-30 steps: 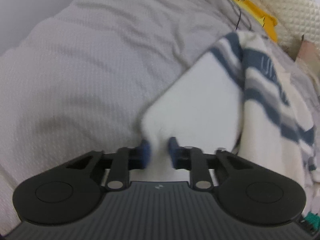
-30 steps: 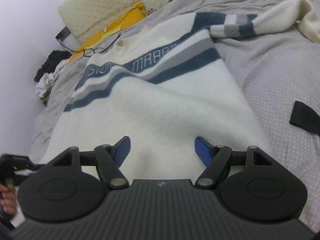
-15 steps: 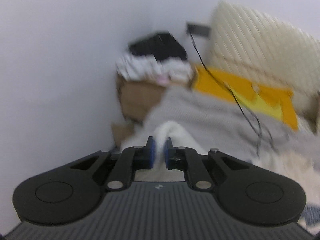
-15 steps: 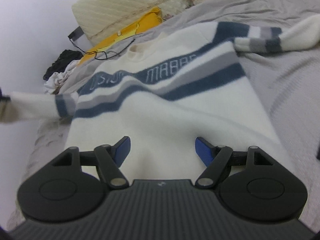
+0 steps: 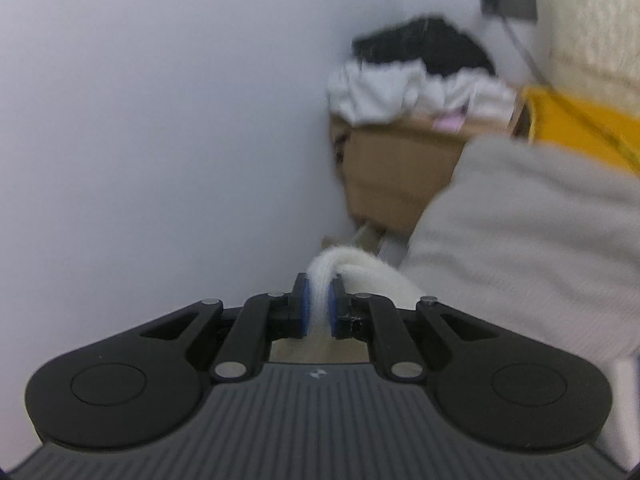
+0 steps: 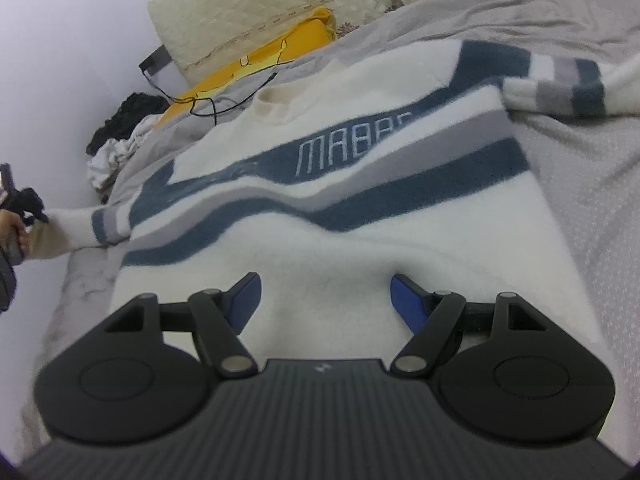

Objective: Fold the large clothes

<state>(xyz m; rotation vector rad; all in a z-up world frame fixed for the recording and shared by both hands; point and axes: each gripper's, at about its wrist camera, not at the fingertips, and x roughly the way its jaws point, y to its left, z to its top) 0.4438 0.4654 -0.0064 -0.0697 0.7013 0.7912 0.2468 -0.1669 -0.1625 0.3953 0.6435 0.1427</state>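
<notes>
A cream sweater [image 6: 360, 232] with blue and grey stripes and lettering lies flat on the grey bed [image 6: 592, 184]. Its left sleeve [image 6: 76, 232] is stretched out past the bed's left edge. My left gripper [image 5: 319, 306] is shut on the cream sleeve cuff [image 5: 336, 268], held off the bed's side near the wall; the left gripper [image 6: 24, 208] shows at the far left of the right wrist view, in a hand. My right gripper [image 6: 325, 300] stands open low over the sweater's lower body, with nothing pinched between its fingers. The right sleeve [image 6: 560, 88] lies folded across at the upper right.
A cardboard box [image 5: 400, 176] piled with white and black clothes [image 5: 416, 76] stands in the corner by the white wall [image 5: 160, 120]. Cream quilted pillows [image 6: 260, 12], a yellow cushion [image 6: 248, 76] and a black cable [image 6: 224, 100] lie at the head of the bed.
My left gripper closed on the sleeve cuff and swung left, off the bed toward the wall, drawing the sleeve out straight. My right gripper crept forward over the sweater, still open.
</notes>
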